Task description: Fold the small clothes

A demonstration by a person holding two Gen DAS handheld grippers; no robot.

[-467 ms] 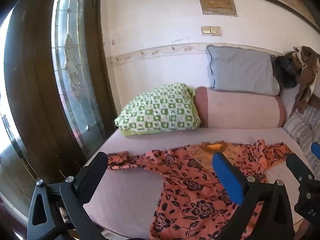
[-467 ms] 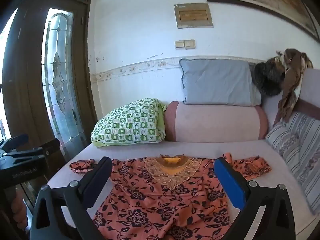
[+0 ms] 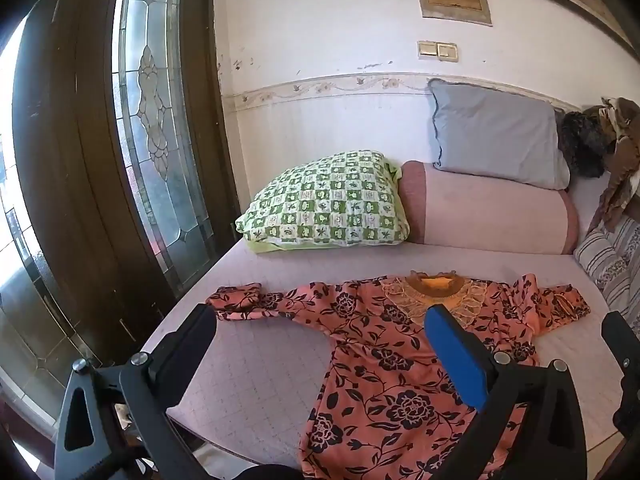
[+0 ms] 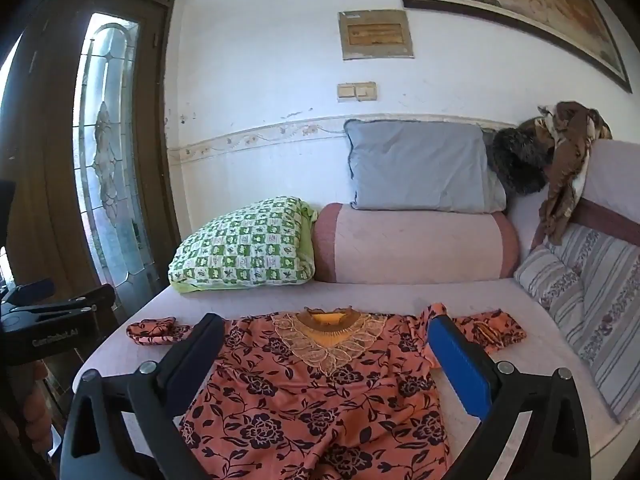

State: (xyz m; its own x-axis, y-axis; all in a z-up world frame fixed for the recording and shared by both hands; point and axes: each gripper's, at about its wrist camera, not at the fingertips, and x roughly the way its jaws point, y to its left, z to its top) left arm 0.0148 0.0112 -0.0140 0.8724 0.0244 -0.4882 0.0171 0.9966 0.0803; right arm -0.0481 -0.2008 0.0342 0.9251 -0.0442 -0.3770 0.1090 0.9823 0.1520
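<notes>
Garment: an orange floral-print blouse with black flowers and a lace-trimmed yellow neckline (image 4: 320, 376) lies flat, front up, on the pale pink bed (image 4: 384, 292), sleeves spread to either side.
Left sleeve end: bunched near the bed's edge (image 3: 236, 300).
Left tongs (image 3: 320, 340): spread wide, gripping nothing, hanging above the blouse's left side.
Right tongs (image 4: 324, 344): likewise released, above the chest.
Behind: green checked pillow (image 4: 244, 248), pink bolster (image 4: 412, 244), grey-blue pillow (image 4: 416, 168).

Daylight enters the leaded-glass door (image 3: 156, 128) beside a scuffed white wall (image 4: 256, 92) (framed painting (image 4: 516, 0) above).
</notes>
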